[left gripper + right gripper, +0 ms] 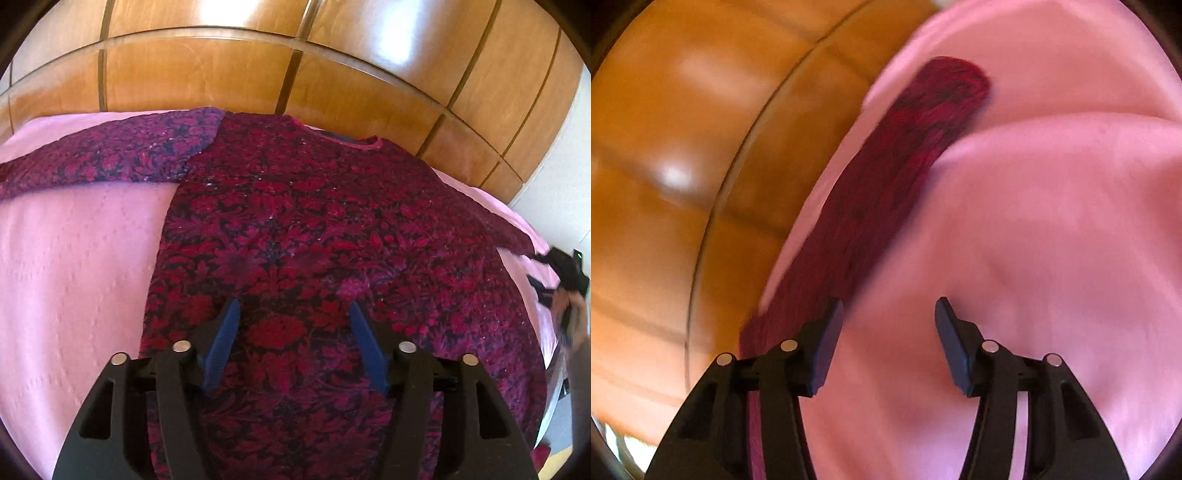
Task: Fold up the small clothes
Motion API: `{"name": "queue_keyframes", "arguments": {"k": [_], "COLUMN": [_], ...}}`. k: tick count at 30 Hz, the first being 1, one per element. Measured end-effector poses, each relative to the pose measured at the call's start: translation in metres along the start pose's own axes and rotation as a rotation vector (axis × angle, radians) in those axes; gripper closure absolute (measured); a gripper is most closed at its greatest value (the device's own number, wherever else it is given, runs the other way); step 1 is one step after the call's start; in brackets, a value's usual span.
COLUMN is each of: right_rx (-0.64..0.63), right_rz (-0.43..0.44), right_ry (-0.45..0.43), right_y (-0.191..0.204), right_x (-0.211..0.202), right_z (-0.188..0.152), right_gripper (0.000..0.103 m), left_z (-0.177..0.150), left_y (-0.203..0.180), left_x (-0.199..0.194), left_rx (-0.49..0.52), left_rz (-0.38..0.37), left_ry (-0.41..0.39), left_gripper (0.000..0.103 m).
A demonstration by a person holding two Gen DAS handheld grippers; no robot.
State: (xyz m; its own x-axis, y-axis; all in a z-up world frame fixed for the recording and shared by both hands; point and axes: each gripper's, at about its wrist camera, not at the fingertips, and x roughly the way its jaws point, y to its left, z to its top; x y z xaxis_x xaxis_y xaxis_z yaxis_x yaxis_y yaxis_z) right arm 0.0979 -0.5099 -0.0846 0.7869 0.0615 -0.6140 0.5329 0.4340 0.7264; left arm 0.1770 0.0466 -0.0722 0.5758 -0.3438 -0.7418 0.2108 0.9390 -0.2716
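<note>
Left gripper (293,314) jaws apart over sweater (314,229) body — right gripper (889,314) apart, empty, sleeve (886,177) just ahead-left on bedspread (1034,240).

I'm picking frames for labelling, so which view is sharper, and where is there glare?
Left wrist view: mostly sharp, the patterned top clear on the pink bedspread, glare on the wooden headboard. Right wrist view: heavily motion-blurred, the sleeve smeared, a bright glare spot on the wood.
</note>
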Motion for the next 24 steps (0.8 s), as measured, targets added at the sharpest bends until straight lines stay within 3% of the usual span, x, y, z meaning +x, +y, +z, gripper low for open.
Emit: {"name": "queue_keyframes", "arguments": {"k": [5, 6, 7, 8, 12, 13, 17, 20, 24], "right_rx": [0.075, 0.072, 0.061, 0.038, -0.152, -0.221, -0.398, -0.568, -0.678], "right_rz": [-0.039, -0.049, -0.079, -0.125, -0.237, -0.247, -0.152, -0.073, 0.031], "right_ry": [-0.063, -0.069, -0.073, -0.075, -0.116, -0.146, -0.159, -0.101, 0.006], "right_y": [0.005, 0.008, 0.012, 0.017, 0.044, 0.061, 0.118, 0.175, 0.239], "right_x": [0.032, 0.035, 0.041, 0.047, 0.035, 0.028, 0.013, 0.023, 0.054], "right_z": [0.051, 0.055, 0.062, 0.067, 0.074, 0.069, 0.04, -0.009, -0.076], "right_gripper": [0.055, 0.06, 0.078, 0.088, 0.093, 0.094, 0.094, 0.094, 0.094], "left_z": [-0.004, -0.004, -0.003, -0.003, -0.002, -0.002, 0.0, 0.001, 0.004], "left_y": [-0.009, -0.009, -0.008, -0.007, 0.0, 0.001, 0.004, 0.008, 0.012], "left_x": [0.002, 0.002, 0.002, 0.002, 0.002, 0.002, 0.001, -0.002, -0.004], "left_rx": [0.037, 0.038, 0.035, 0.032, 0.009, 0.002, -0.024, -0.048, -0.081], "left_rz": [0.032, 0.032, 0.027, 0.023, -0.02, -0.028, -0.055, -0.085, -0.108], "left_ry": [-0.008, -0.007, -0.004, -0.002, 0.005, 0.006, 0.012, 0.016, 0.029], "left_gripper": [0.034, 0.034, 0.034, 0.034, 0.034, 0.034, 0.034, 0.034, 0.037]}}
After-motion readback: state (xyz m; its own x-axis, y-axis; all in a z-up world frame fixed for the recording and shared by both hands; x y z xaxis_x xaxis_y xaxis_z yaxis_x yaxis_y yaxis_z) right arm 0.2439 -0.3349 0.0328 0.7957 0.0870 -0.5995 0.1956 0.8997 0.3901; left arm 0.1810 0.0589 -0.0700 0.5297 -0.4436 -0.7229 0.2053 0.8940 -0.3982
